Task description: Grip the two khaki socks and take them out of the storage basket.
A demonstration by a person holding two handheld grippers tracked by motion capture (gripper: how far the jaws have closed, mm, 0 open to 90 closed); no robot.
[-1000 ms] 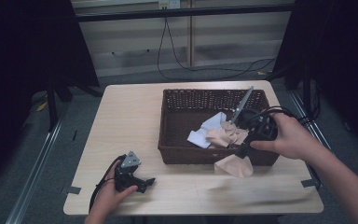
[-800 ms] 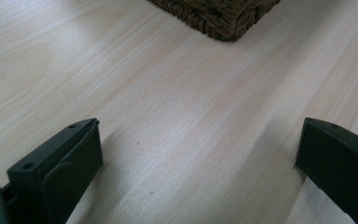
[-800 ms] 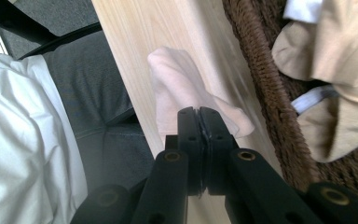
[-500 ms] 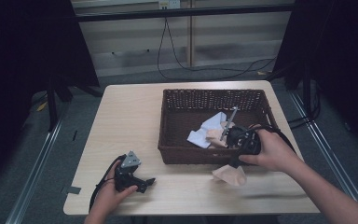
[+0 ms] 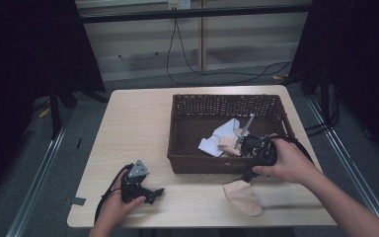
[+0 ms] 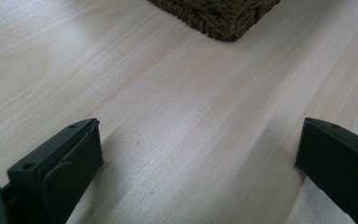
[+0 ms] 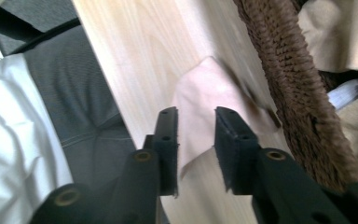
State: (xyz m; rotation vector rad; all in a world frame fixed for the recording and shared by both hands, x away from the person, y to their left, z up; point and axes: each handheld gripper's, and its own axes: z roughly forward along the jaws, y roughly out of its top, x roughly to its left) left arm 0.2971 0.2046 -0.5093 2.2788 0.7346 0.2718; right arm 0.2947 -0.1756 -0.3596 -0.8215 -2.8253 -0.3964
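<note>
right hand-held gripper (image 7: 196,135) has just been opening, jaws slightly apart over the cloth (image 5: 242,196) at the tabletop's (image 5: 138,123) near edge beside the basket (image 5: 177,163); left hand-held gripper (image 6: 196,154) rests wide apart on bare tabletop.

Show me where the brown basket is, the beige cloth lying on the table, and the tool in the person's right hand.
woven basket (image 5: 212,160): high view, its near wall.
beige cloth (image 5: 243,197): high view, middle of the cloth.
right gripper (image 7: 196,135): right gripper view, gap between its two jaws, over the cloth.
</note>
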